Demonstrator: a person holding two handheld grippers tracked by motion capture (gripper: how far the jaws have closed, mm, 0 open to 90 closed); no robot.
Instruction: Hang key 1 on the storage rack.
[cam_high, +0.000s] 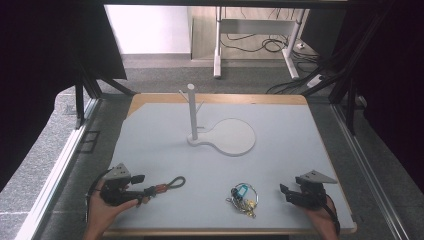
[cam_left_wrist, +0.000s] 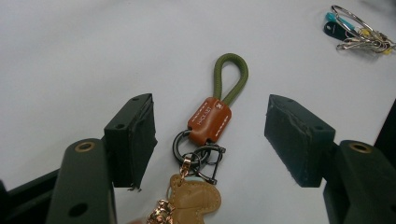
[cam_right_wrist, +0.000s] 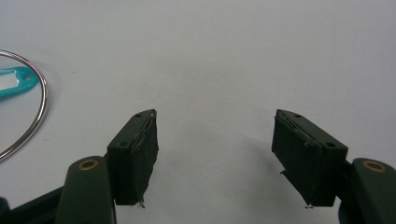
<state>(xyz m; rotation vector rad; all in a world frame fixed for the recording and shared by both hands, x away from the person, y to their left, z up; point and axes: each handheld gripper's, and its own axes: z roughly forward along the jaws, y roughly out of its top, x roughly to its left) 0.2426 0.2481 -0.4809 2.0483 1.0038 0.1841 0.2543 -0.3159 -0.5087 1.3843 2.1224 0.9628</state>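
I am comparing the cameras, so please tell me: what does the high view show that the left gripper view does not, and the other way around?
High view alone: the white stand with its round base, the right claw, both hands, the floor beyond. Left gripper view alone: close detail of the green cord keychain, namely its brown leather sleeve, dark clasp and tan charm, lying between the open jaws untouched. Both share: the table, that keychain, the key bunch and the left claw.

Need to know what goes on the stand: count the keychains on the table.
2. The green-cord keychain lies at the near left, between the open jaws of the left gripper. The ring of keys lies near the middle, left of the right gripper.
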